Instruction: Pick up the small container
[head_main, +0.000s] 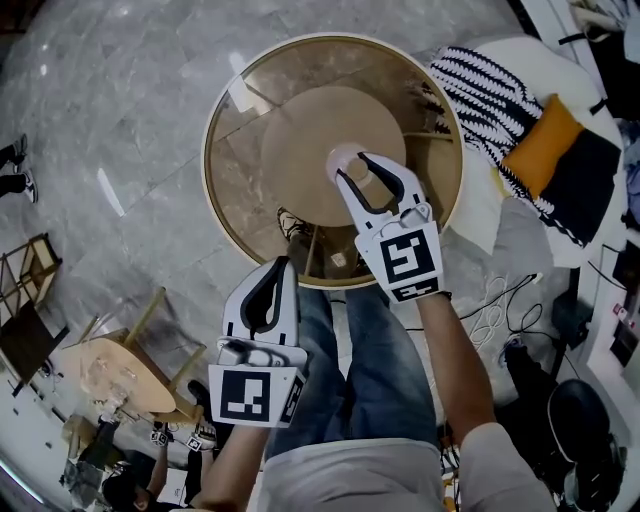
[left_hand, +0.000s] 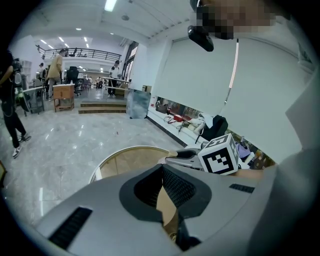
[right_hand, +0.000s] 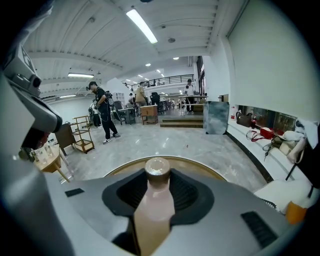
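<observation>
The small container (head_main: 343, 159), a pale pink bottle with a round cap, sits between the jaws of my right gripper (head_main: 352, 167), over the wooden middle disc of the round table (head_main: 215, 130). In the right gripper view the container (right_hand: 158, 200) runs along the jaws with its cap at the tips, and the right gripper (right_hand: 157, 182) is shut on it. I cannot tell whether the container rests on the table. My left gripper (head_main: 278, 268) hangs shut and holds nothing, near the table's front rim above the person's lap. The left gripper (left_hand: 162, 167) looks out toward the right gripper (left_hand: 187, 155).
A striped blanket (head_main: 480, 85) and an orange cushion (head_main: 545, 145) lie on a white seat to the right. Cables (head_main: 490, 310) trail on the floor. A small wooden table (head_main: 110, 370) stands at lower left. People (right_hand: 102, 117) stand far off in the hall.
</observation>
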